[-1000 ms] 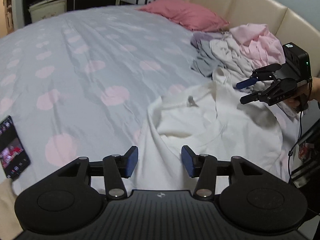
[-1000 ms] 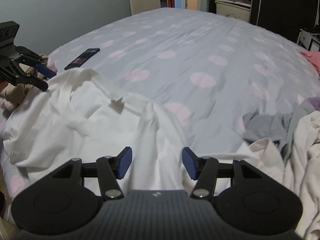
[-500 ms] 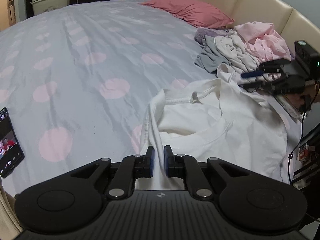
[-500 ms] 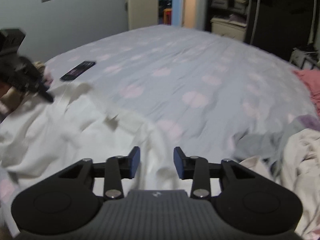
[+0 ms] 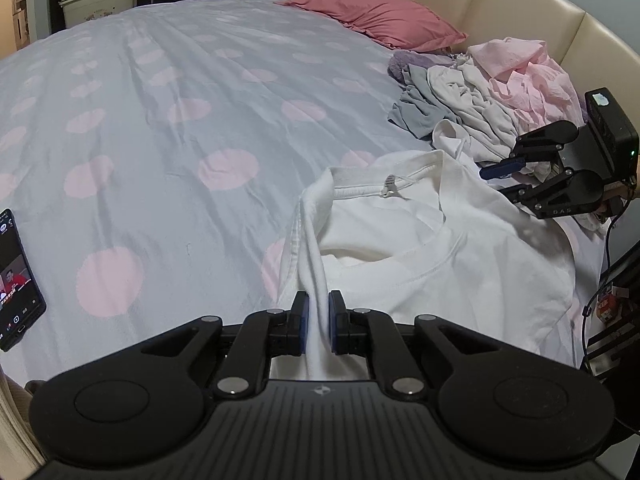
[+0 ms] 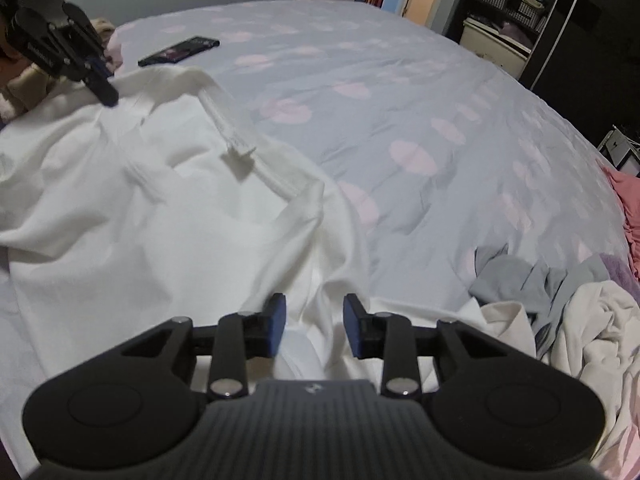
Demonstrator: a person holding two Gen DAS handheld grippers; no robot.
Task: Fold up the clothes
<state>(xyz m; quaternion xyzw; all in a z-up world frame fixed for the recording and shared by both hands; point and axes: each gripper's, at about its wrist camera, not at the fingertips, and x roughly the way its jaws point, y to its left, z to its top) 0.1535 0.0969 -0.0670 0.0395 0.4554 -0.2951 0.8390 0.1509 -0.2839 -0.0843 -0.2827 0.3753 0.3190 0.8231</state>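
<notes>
Left gripper (image 5: 318, 322), left wrist view: my jaws are clamped on a bunched ridge of the white T-shirt (image 5: 440, 264), cloth pinched between the blue pads at what looks like the shoulder beside the collar. The shirt lies spread on the dotted bedsheet (image 5: 180, 128), neck opening up and label showing, running away from my pads toward the right. I judge the hold is there to give one fixed corner for pulling the shirt flat. The right gripper (image 5: 516, 180) hangs over the shirt's far shoulder, fingers apart. Behind it, an unsorted clothes pile (image 5: 492, 96) sits against the headboard, near a pink pillow (image 5: 380, 16). A phone (image 5: 16, 280) lies at the left edge of the bed.

Right wrist view: right gripper (image 6: 315, 330) has its jaws spread, nothing between them; shirt fabric (image 6: 140, 220) lies directly under and ahead of the pads, rumpled, not yet gripped. Across the shirt I see the left gripper (image 6: 100, 84) closed on the collar-side edge. The clothes pile (image 6: 580, 320) is to my right, just beside the shirt's hem side.
</notes>
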